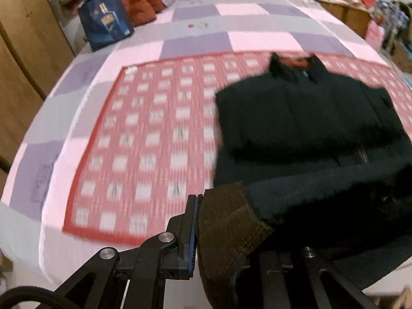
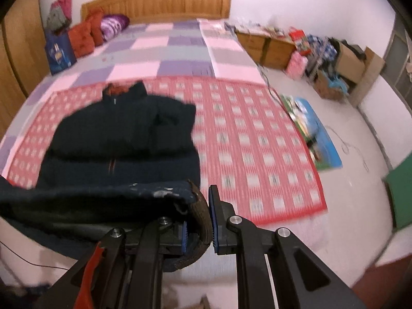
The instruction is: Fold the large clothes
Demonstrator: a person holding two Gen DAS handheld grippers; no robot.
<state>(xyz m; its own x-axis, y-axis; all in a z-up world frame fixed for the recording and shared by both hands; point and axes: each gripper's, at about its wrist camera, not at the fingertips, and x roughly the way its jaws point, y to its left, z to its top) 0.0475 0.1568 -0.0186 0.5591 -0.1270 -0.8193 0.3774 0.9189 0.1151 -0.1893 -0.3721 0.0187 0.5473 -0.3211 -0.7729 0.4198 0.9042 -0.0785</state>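
You are holding the brown bottom band of the dark jacket (image 1: 303, 118) lying on the bed (image 1: 195, 20), with the left gripper (image 1: 221, 234) and right gripper (image 2: 198, 225) jaws pinching its corners, so next you are likely lifting it toward the collar.

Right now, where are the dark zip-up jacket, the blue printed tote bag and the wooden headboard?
dark zip-up jacket (image 2: 123, 128), right wrist view, chest panel.
blue printed tote bag (image 1: 105, 23), left wrist view, front face.
wooden headboard (image 2: 159, 2), right wrist view, slatted centre.
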